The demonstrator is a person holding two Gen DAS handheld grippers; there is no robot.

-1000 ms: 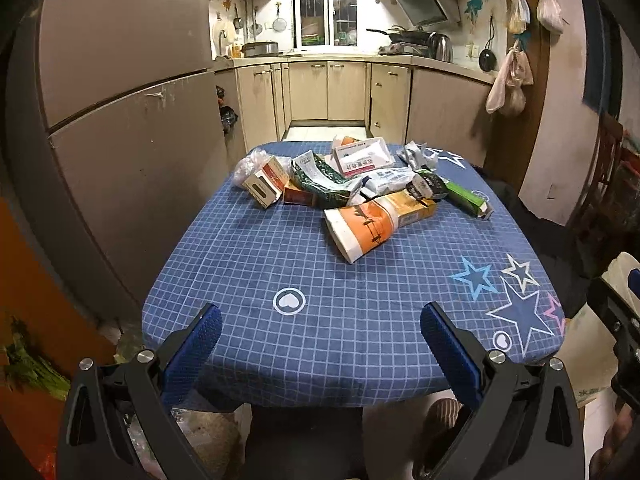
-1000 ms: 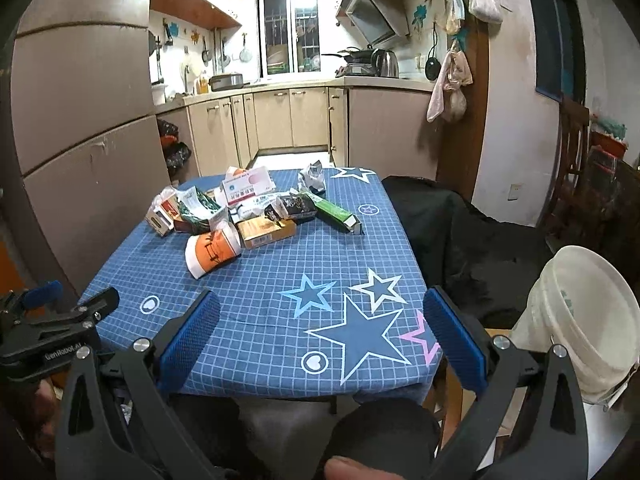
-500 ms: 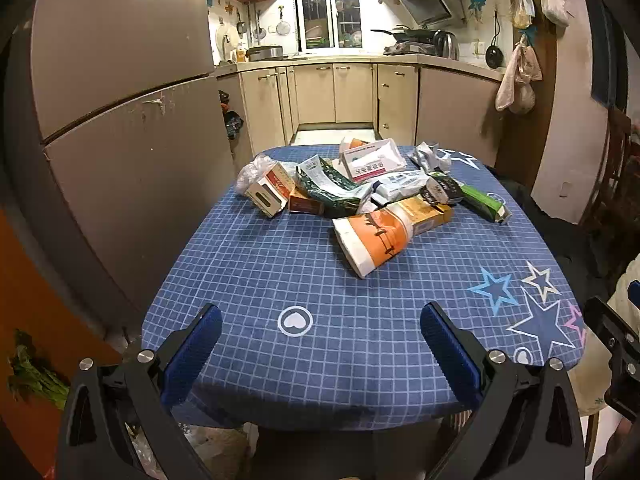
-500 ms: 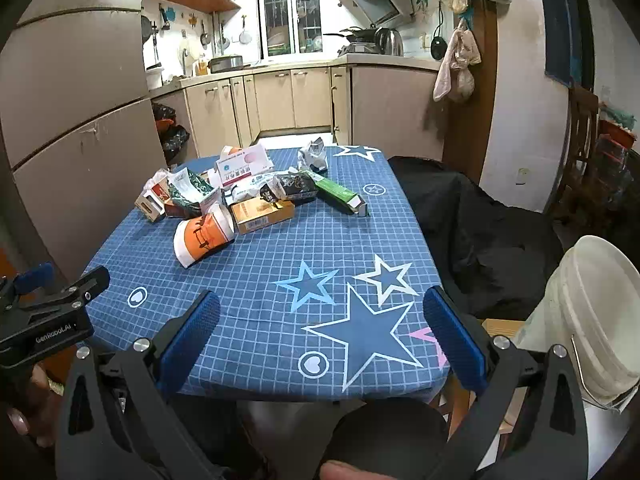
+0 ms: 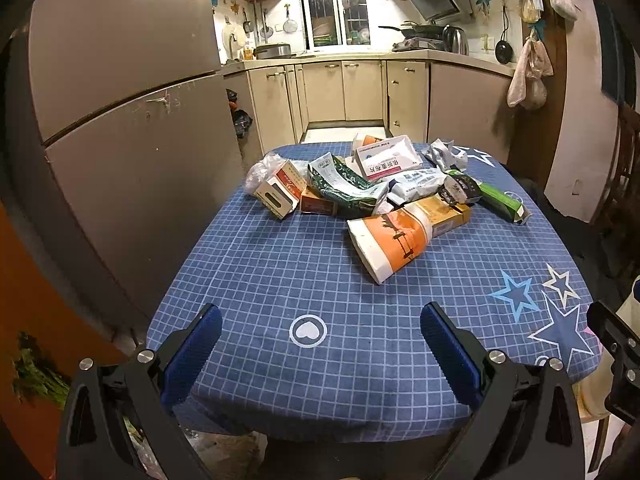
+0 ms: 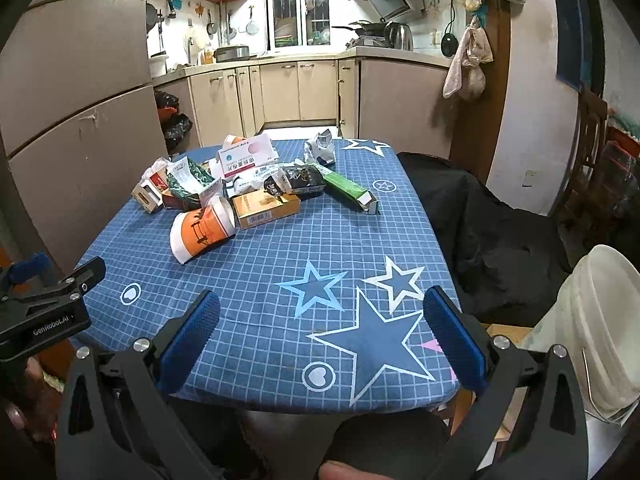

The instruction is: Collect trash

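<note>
A heap of trash lies on the far half of the blue checked table (image 5: 280,280): an orange and white paper cup (image 5: 390,238) on its side nearest me, a yellow box (image 5: 444,212), a green carton (image 5: 500,199), a green and white bag (image 5: 340,184), a pink and white box (image 5: 386,158), a small brown and white box (image 5: 278,192). The cup (image 6: 202,230) and the green carton (image 6: 348,190) also show in the right wrist view. My left gripper (image 5: 320,350) is open and empty over the near table edge. My right gripper (image 6: 322,336) is open and empty over the near right corner.
A white plastic bucket (image 6: 596,320) stands on the floor right of the table. A black cloth over a chair (image 6: 480,216) lies beside the table's right side. A large fridge (image 5: 120,100) stands close on the left. Kitchen cabinets (image 5: 344,88) are behind.
Both grippers have moved forward and a little higher toward the table. The trash heap now looks nearer. Nothing on the table has moved.
</note>
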